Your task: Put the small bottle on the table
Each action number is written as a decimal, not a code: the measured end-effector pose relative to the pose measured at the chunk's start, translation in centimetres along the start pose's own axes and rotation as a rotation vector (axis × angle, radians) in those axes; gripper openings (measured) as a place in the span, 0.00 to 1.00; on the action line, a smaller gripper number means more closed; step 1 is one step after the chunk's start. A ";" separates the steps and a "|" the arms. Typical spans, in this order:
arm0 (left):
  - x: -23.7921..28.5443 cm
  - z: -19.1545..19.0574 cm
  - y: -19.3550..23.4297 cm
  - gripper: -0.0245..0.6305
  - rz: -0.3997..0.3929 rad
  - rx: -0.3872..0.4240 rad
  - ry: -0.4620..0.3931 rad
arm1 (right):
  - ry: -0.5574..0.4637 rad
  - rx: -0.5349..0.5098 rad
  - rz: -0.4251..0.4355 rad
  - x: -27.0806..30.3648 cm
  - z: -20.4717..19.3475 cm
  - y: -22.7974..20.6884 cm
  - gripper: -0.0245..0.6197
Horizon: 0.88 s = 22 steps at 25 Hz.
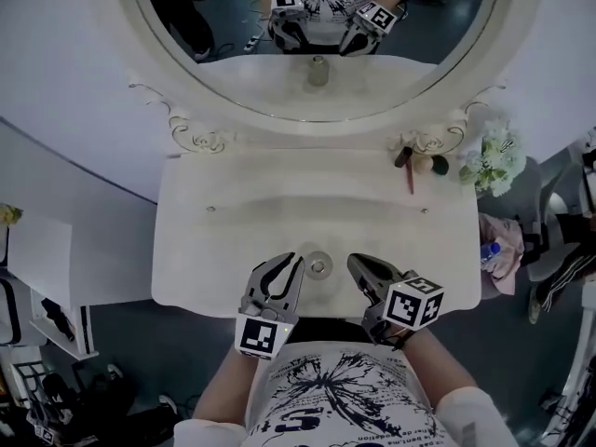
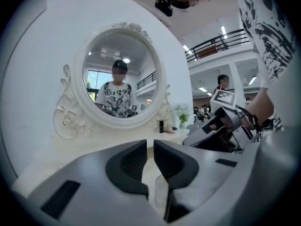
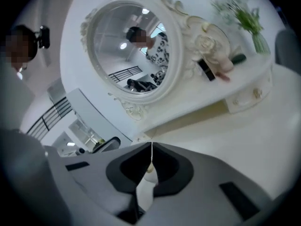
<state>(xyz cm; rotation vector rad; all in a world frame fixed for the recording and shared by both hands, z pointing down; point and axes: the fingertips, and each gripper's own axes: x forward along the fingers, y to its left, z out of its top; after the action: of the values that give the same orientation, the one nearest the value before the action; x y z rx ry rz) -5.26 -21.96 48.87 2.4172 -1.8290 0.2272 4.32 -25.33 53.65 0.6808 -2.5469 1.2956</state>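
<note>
1. Apparently the placing step is finished. The left gripper (image 1: 282,266), at the lower centre-left of the head view, has its jaws nearly together. Its own view shows only a slim slit between the pads, with nothing in it and nothing held.
2. Just right of it, the small bottle (image 1: 318,267) stands upright on the white table (image 1: 233,250). It sits near the front edge, at the lower centre of the frame. It is between the two claws and apart from both, and its reflection shows in the mirror (image 1: 317,117) at the top centre.
3. Further right, the right gripper (image 1: 358,264) has its jaws fully together. In its own view the tips meet, and it grips nothing.
4. At the upper right of the table a raised shelf carries small cosmetics (image 1: 410,161), next to a bunch of flowers (image 1: 494,156). Both are well apart from the bottle.
5. Step judgement: the bottle is already set down and released, so the task looks as good as complete.
6. Next move, as I judge it, is only to draw both claws back toward the bottom of the frame. They should stay wide of the bottle, because it stands between them and close to the table edge, and a sideways brush could tip it off.
</note>
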 end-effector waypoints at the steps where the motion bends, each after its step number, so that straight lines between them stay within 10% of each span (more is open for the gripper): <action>1: -0.2 0.3 0.3 0.12 0.016 0.006 0.011 | -0.018 -0.059 -0.010 -0.4 0.6 0.6 0.07; 14: -3.4 5.2 2.9 0.07 0.101 -0.066 0.026 | -0.303 -0.555 -0.153 -4.9 6.1 5.8 0.06; 22: -4.8 5.6 1.9 0.07 0.074 -0.088 0.011 | -0.347 -0.623 -0.191 -6.3 5.5 6.5 0.06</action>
<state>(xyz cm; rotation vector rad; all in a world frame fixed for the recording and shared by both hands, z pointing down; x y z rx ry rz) -8.02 -18.92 42.46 2.2888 -1.8837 0.1615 6.84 -24.55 43.38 1.0261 -2.8269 0.2967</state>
